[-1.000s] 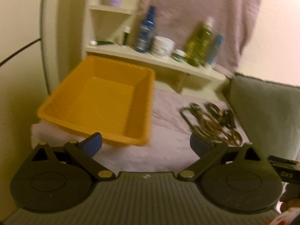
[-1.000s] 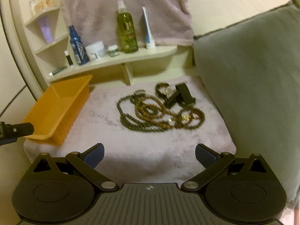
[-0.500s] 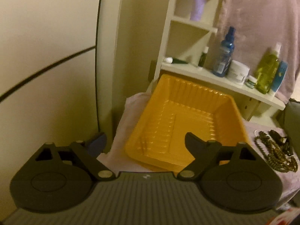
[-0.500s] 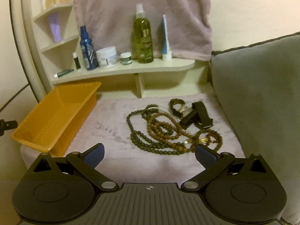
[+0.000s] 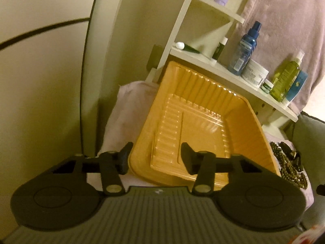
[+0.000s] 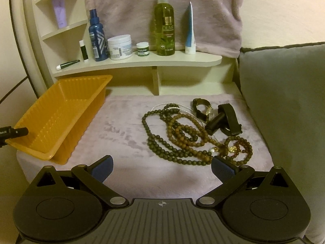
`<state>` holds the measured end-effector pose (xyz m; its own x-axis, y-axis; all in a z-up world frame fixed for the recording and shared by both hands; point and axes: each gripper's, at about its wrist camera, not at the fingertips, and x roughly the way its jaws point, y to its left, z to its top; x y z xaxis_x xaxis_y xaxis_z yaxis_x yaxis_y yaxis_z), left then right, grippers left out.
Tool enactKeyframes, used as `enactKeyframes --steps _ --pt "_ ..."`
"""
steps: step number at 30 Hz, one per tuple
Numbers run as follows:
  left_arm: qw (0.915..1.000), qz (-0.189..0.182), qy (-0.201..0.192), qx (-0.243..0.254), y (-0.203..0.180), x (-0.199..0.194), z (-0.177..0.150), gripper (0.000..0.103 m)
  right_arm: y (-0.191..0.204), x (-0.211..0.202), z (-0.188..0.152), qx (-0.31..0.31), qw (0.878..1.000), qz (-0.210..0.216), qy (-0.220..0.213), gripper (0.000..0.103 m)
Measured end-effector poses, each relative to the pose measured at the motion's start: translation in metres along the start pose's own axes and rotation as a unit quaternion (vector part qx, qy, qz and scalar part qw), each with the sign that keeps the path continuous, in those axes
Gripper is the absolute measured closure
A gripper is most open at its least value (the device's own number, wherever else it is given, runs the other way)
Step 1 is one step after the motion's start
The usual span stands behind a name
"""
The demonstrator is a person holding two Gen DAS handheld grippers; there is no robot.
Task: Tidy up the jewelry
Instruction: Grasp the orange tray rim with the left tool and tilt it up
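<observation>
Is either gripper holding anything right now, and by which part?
Right gripper: open, nothing held. Left gripper: jaws closing across the orange tray's near corner rim; firm grip cannot be told.

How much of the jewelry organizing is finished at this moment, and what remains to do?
Done: nothing yet; the orange tray holds no jewelry. In hand: the left tongs are closing around the tray's near rim, apparently to steady it, pads not yet pressing. The right tongs stand open above the cloth, holding nothing. Left: the bead necklaces, the watch and the black strap all lie on the cloth.
</observation>
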<state>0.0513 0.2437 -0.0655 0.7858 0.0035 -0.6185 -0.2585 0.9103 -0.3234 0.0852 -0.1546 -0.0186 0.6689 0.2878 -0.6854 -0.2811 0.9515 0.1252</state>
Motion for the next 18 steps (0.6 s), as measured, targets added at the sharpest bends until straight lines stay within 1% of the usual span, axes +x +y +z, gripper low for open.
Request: enactKeyframes --steps 3,6,8,10,11,14,15,18 --pt "1.0000 0.000 0.007 -0.003 0.002 0.004 -0.001 0.068 0.002 0.001 0.001 -0.003 1.000 0.001 -0.001 0.001" --pt "0.9999 -0.004 0.011 -0.007 0.004 0.006 -0.001 0.069 0.003 0.002 0.002 -0.004 1.000 0.003 0.000 0.001" --pt "0.9999 -0.004 0.011 -0.006 0.004 0.006 -0.002 0.071 0.003 0.002 0.003 -0.004 1.000 0.003 -0.001 0.001" --pt "0.9999 -0.003 0.011 -0.003 0.002 0.006 -0.001 0.079 0.003 0.002 0.003 -0.003 1.000 0.003 -0.002 0.001" --pt "0.9999 -0.003 0.012 0.000 0.001 0.006 0.000 0.081 0.004 0.002 0.003 -0.003 1.000 0.003 -0.002 0.001" --pt "0.9999 0.007 0.009 0.006 -0.004 0.005 0.001 0.083 0.003 0.002 0.003 0.002 1.000 0.003 -0.003 0.001" --pt "0.9999 0.010 0.008 0.010 -0.006 0.003 0.002 0.087 0.002 0.001 0.003 0.002 1.000 0.003 -0.004 0.001" --pt "0.9995 0.024 0.001 0.022 -0.014 -0.005 0.002 0.089 -0.001 0.001 0.004 0.008 1.000 0.005 -0.006 0.001"
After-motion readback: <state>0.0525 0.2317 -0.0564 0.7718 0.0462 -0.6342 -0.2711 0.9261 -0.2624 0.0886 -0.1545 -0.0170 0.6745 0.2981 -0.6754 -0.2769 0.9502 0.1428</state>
